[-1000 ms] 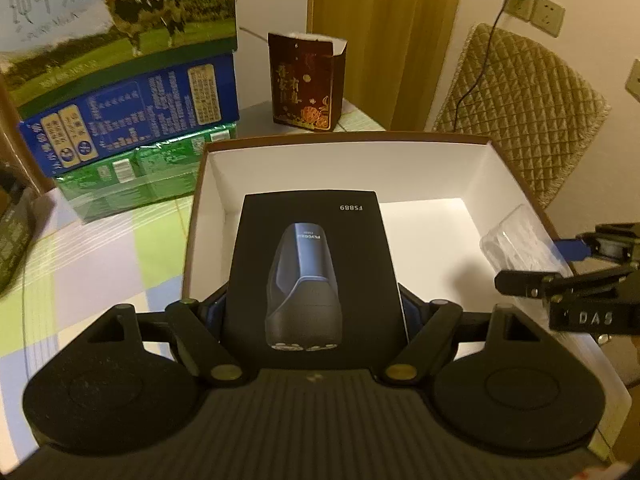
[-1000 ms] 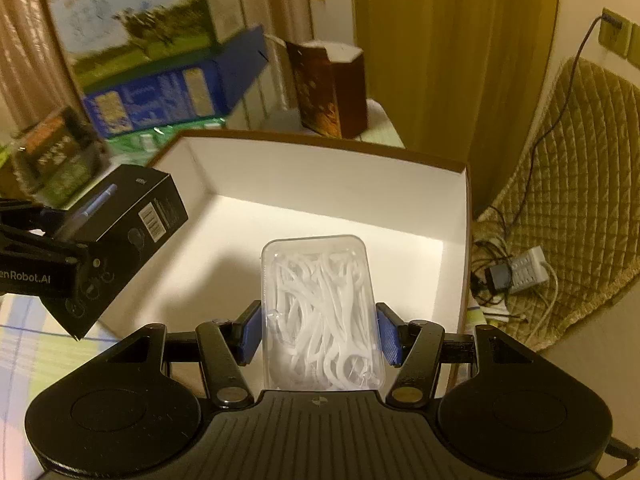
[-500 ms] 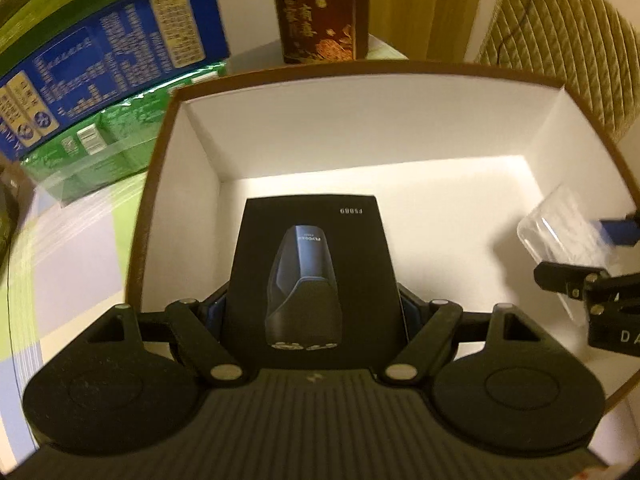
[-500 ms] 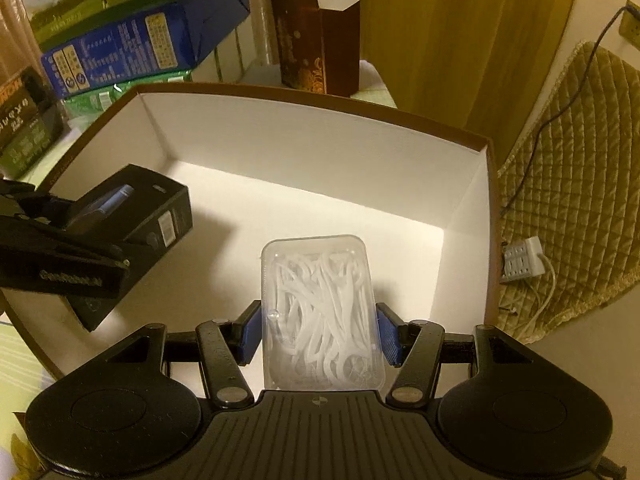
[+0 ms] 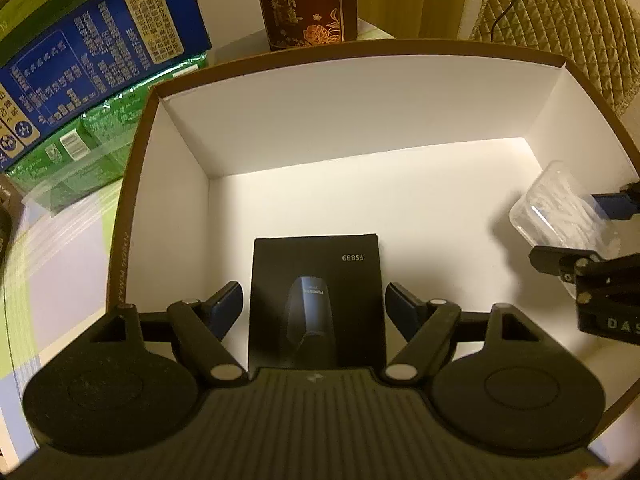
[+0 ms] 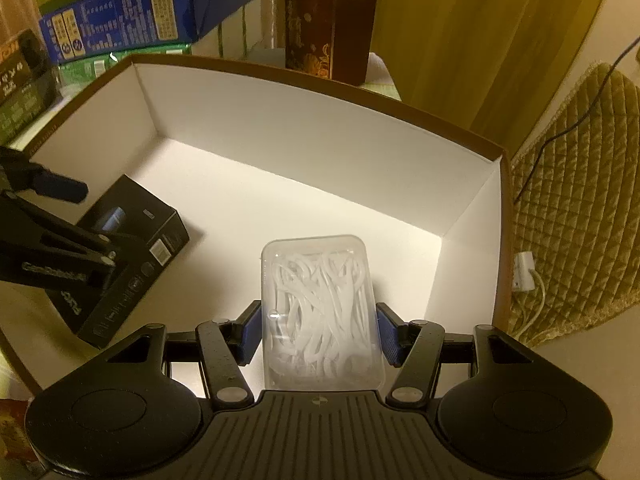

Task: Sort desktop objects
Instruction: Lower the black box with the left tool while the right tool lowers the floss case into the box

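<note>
The left tongs [image 5: 314, 304] are standing open around the black shaver box [image 5: 316, 280], with gaps showing on both sides; the box is lying on the floor of the white-lined carton [image 5: 360, 108], toward six o'clock in the left wrist view. The right tongs [image 6: 318, 330] are gripping the clear floss-pick case [image 6: 320, 300] by its sides, holding it over the carton floor. From the right wrist view, the shaver box is sitting at nine o'clock of the case, well apart. A blue milk carton [image 5: 100, 52] is standing outside at eleven o'clock.
</note>
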Tool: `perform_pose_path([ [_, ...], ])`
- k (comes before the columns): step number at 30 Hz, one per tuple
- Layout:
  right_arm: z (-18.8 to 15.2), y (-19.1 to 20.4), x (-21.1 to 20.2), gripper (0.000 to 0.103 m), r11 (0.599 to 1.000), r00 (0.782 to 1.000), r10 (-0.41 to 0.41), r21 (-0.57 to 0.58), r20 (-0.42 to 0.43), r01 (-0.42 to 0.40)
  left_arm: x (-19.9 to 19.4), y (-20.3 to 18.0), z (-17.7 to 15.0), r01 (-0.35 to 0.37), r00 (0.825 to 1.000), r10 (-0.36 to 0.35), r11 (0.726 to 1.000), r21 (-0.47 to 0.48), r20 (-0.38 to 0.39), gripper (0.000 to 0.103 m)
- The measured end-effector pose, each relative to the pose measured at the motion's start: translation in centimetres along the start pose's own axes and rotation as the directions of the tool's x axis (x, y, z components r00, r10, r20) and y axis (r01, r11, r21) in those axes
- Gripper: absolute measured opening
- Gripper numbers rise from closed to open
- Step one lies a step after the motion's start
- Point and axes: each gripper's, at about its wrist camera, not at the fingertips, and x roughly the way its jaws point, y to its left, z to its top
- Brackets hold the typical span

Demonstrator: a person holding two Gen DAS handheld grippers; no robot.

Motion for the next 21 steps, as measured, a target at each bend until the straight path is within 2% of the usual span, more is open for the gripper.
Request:
perform_pose_path([
  [4,0.0,0.2,0.2,0.056,0.999,1.000,-0.014,-0.046,0.025,0.015,-0.1,0.0,0.3,0.003,1.000,-0.003,1.000,0.006,0.005,0.078],
  [6,0.0,0.3,0.0,0.061,0.998,0.999,0.000,-0.059,0.037,0.002,-0.3,0.0,0.2,0.004,1.000,-0.004,1.000,0.015,0.009,0.080],
  [8,-0.2,0.3,-0.6,0.080,0.997,0.998,0.034,-0.067,0.062,-0.029,-0.6,-0.2,0.1,-0.002,1.000,0.002,1.000,0.031,0.017,0.083],
  [10,-0.5,0.4,-1.2,0.086,0.997,0.996,0.044,-0.074,0.084,-0.037,-1.0,-0.3,0.0,-0.015,0.999,0.014,0.999,0.044,0.031,0.088],
  [14,-1.0,0.4,-2.5,0.093,0.996,0.992,0.071,-0.064,0.107,-0.064,-2.2,-0.2,-0.2,-0.010,0.999,0.008,0.999,0.045,0.047,0.090],
  [18,-1.7,0.3,-3.6,0.097,0.996,0.989,0.086,-0.035,0.123,-0.082,-3.6,-0.1,-0.6,-0.012,0.998,0.010,0.999,0.036,0.061,0.096],
  [21,-2.1,0.5,-4.4,0.098,0.996,0.988,0.091,-0.017,0.128,-0.090,-4.7,0.0,-1.0,-0.006,0.998,0.004,1.000,0.026,0.066,0.096],
])
